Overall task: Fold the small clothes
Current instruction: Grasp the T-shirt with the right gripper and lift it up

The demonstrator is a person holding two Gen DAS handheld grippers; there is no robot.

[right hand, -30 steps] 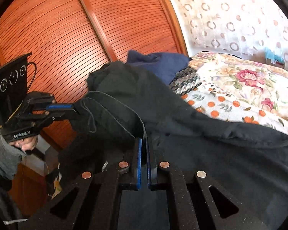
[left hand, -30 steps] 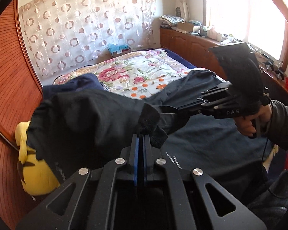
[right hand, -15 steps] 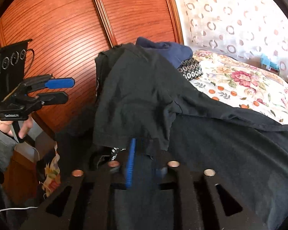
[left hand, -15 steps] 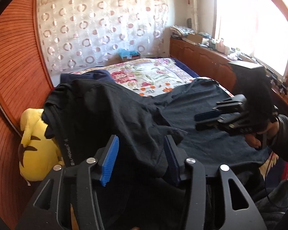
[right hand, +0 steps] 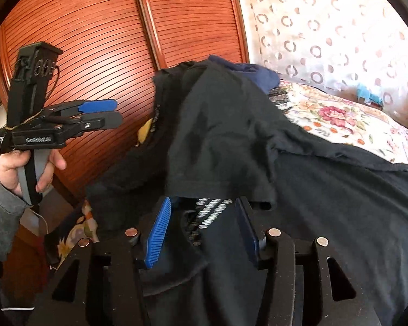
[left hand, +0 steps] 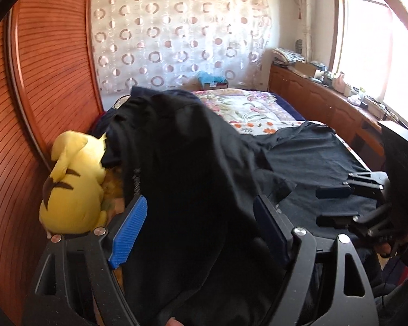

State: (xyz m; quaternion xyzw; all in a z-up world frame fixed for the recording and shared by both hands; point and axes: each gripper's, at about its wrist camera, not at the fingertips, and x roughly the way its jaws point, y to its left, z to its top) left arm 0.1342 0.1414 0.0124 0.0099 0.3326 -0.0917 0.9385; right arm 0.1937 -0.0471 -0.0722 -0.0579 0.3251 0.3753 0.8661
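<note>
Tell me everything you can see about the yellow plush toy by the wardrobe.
The yellow plush toy looks soft and fuzzy, bright yellow with dark brown stripes on its back. It sits on the bed's edge against the wooden wardrobe door, facing away. The black T-shirt drapes over its right side, hiding part of it.

- Daylight floods in through the window [left hand: 402,62], blown out white.
- Black garment [left hand: 193,190] loses detail, perhaps motion-blurred.
- Fisheye bends edges; corners are dark.

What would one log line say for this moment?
left gripper: open | right gripper: open | black shirt: released, heaped on bed
</note>
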